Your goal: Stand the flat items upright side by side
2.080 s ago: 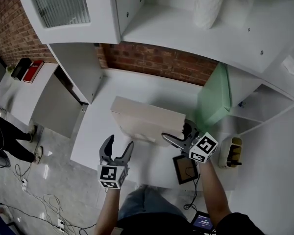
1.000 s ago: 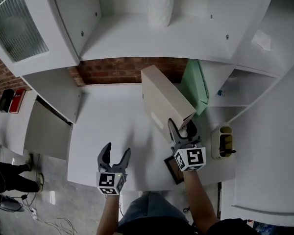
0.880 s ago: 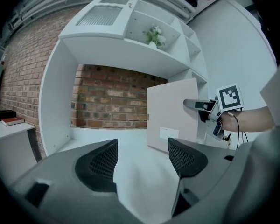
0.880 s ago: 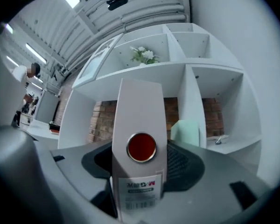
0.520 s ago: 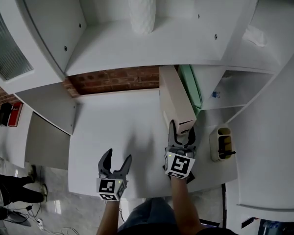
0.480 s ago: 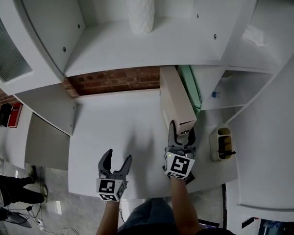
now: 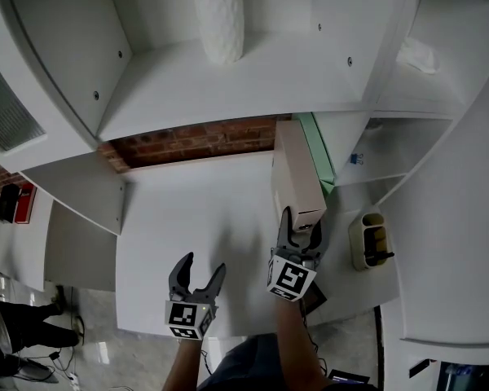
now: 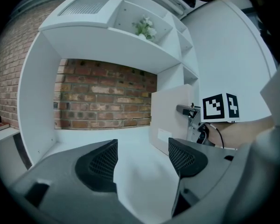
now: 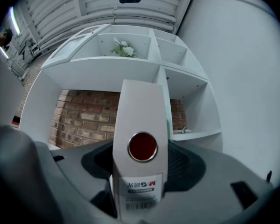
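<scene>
White desk (image 7: 187, 210) under shelving. Nearest, left tongs (image 7: 202, 265) gaped, empty. Right tongs (image 7: 301, 222) clamped the beige box file (image 7: 293, 173) by its spine. The file, swung round from lying askew, now stood upright just beside the green file (image 7: 316, 145). Only release seemingly remained.

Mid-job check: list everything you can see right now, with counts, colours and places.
beige box file: 1, beige, upright on the white desk
pale green flat folder: 1, green, upright just right of the box file
white textured vase: 1, white, on the white shelf
cream pen holder: 1, cream, desk's right end
dark flat item: 1, black, desk's front edge, partly hidden
red brick wall: 1, red-brown, behind the desk
left gripper: 1, grey, open and empty, above desk front
right gripper: 1, grey, closed on the box file's spine
</scene>
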Demonstrator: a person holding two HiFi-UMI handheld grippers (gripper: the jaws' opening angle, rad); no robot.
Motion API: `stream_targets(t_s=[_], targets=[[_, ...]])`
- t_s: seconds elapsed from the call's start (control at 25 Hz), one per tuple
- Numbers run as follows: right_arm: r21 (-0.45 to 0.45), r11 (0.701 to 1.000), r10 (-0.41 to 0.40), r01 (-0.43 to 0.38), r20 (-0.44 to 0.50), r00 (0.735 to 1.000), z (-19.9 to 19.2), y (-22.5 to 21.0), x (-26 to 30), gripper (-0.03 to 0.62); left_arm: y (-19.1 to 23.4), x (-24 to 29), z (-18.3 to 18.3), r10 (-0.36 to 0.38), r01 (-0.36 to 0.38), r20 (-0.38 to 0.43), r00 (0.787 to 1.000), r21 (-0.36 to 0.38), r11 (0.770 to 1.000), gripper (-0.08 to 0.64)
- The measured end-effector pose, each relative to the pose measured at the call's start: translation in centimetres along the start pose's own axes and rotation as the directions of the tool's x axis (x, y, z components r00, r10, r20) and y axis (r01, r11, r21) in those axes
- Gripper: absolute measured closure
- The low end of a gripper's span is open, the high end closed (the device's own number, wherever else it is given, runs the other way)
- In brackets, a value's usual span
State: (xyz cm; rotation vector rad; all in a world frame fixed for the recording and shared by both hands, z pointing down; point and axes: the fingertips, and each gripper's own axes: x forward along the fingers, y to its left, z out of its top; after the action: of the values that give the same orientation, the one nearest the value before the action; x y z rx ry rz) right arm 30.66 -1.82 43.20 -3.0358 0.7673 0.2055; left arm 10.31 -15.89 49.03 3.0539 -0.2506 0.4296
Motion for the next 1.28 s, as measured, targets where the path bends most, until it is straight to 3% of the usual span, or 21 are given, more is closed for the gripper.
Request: stream_targets(t_s=[0.56, 0.88, 0.96, 1.12, 1.28], targets=[[-0.03, 0.993, 0.109, -0.112, -0.071, 0.991, -0.7, 0.5, -0.6, 0.276, -1.0, -0.6, -0.6, -0.003, 0.003, 0.01, 1.0, -0.031, 1.0, 0.238], [-0.055, 0.981, 0.178, -0.187, -0.131, 0.975, -0.1, 0.7, -5.3, 0.265, -1.8, -0.3, 0.0, -0.012, 0.015, 0.055, 0.998, -0.056, 0.998, 0.238], [-0.062, 0.978, 0.189, -0.2, -0.154, 0.97, -0.7, 1.0, -6.3, 0.281, -2.3, -0.2, 0.2, -0.02, 0.024, 0.065, 0.998, -0.064, 0.998, 0.238], [-0.076, 0.973, 0.198, -0.216, -0.194, 0.961, -2.1, 1.8, -7.3, 0.374, -3.1, -0.4, -0.2, -0.031, 0.036, 0.062, 0.998, -0.076, 0.996, 0.238], [-0.042, 0.979, 0.188, -0.202, -0.22, 0.957, -3.3, 2.0, -6.9, 0.387, -3.1, -1.2, -0.8, -0.023, 0.027, 0.049, 0.999, -0.081, 0.996, 0.238]])
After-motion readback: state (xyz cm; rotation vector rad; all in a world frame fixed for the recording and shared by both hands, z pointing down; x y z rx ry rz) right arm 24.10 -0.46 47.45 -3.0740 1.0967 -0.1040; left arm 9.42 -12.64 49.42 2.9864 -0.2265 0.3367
